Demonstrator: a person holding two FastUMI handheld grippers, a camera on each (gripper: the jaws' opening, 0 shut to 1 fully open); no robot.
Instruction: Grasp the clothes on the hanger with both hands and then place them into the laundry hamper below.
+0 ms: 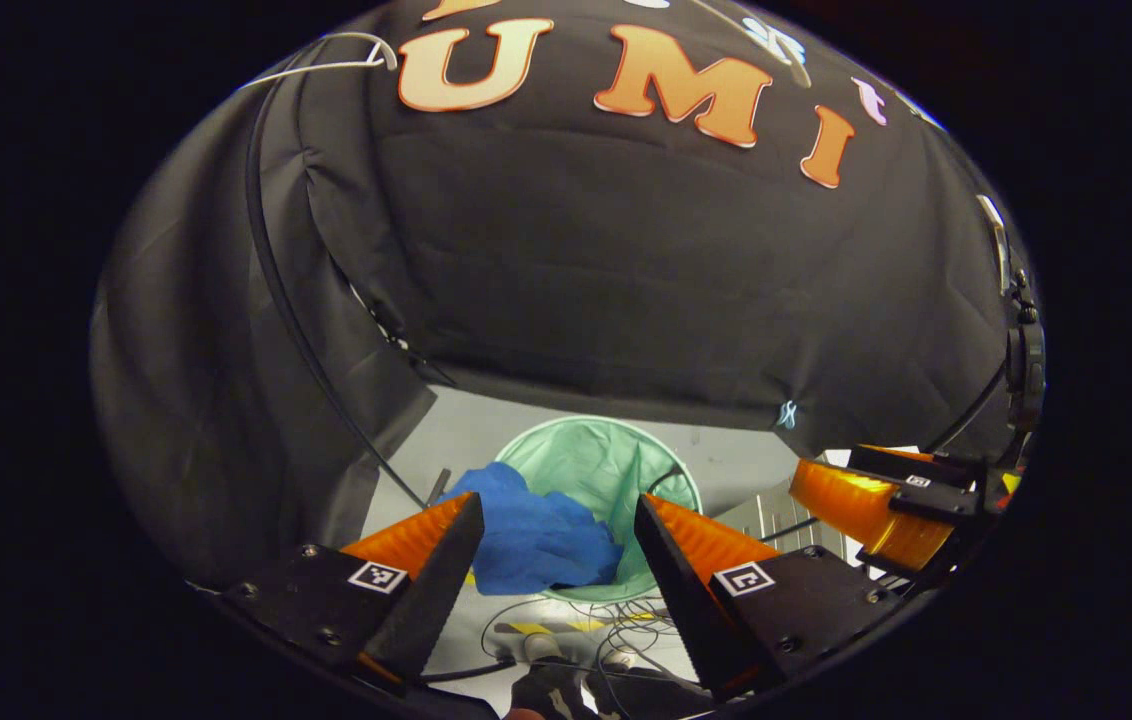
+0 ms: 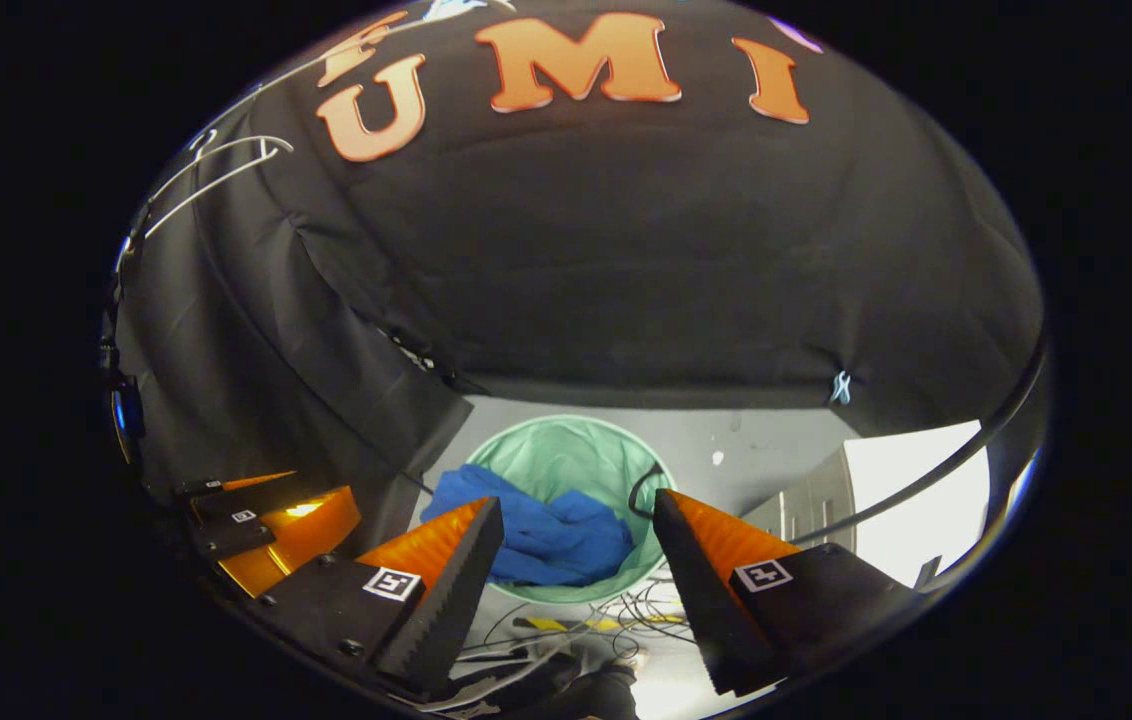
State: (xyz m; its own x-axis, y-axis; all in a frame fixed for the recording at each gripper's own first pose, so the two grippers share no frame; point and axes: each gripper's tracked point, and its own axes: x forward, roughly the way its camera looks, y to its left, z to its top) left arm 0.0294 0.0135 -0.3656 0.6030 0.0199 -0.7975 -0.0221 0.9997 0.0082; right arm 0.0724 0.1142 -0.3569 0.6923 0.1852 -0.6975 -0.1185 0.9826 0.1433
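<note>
Well, the blue clothes (image 1: 536, 540) are down in the green laundry hamper (image 1: 606, 465) — slumped over its near-left rim, one fold hanging outside. Both the left gripper (image 1: 558, 570) and right gripper (image 2: 576, 575) gape wide, holding nothing — looks essentially done, bar tucking in.

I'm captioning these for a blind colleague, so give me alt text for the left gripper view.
A blue garment lies draped over the near rim of a pale green laundry hamper on the floor below, partly inside it. The left hand-held gripper hangs open above it, holding nothing, and the right hand-held gripper shows at the right edge. A wire hanger hangs bare at top left.
</note>
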